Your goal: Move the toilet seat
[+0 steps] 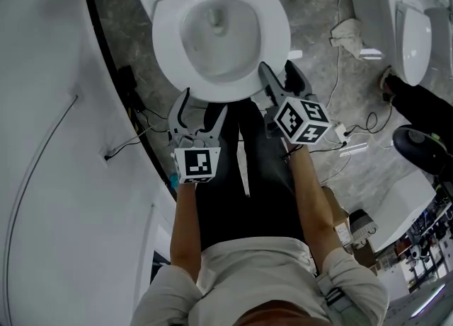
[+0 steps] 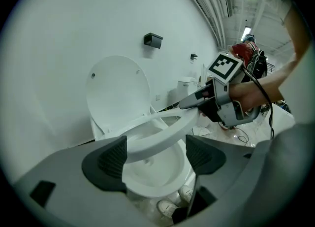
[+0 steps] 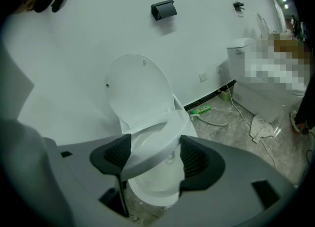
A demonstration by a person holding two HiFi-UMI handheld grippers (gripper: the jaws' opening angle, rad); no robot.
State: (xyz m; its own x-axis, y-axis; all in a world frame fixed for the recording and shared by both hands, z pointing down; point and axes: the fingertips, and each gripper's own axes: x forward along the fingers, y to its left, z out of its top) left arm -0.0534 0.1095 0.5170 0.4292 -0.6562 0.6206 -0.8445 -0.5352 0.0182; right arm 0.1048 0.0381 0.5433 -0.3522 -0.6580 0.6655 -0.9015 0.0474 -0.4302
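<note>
A white toilet stands against the wall with its lid [image 2: 118, 90] upright. The toilet seat [image 2: 162, 132] is lifted off the bowl [image 2: 157, 174] and tilts upward at its front. My right gripper [image 1: 278, 76] is shut on the seat's [image 1: 276, 27] front right rim; in the right gripper view that rim [image 3: 157, 152] fills the gap between the pads. My left gripper [image 1: 197, 105] is open at the front left of the seat, whose rim runs across its gap in the left gripper view. The right gripper [image 2: 197, 104] shows there too, pinching the rim.
The white wall [image 1: 49, 141] runs close along the left. A second toilet [image 1: 414, 27] stands to the right, with a crumpled rag [image 1: 347, 35] and cables [image 1: 354, 134] on the grey floor between. The person's legs and shoes [image 2: 172, 206] are right in front of the bowl.
</note>
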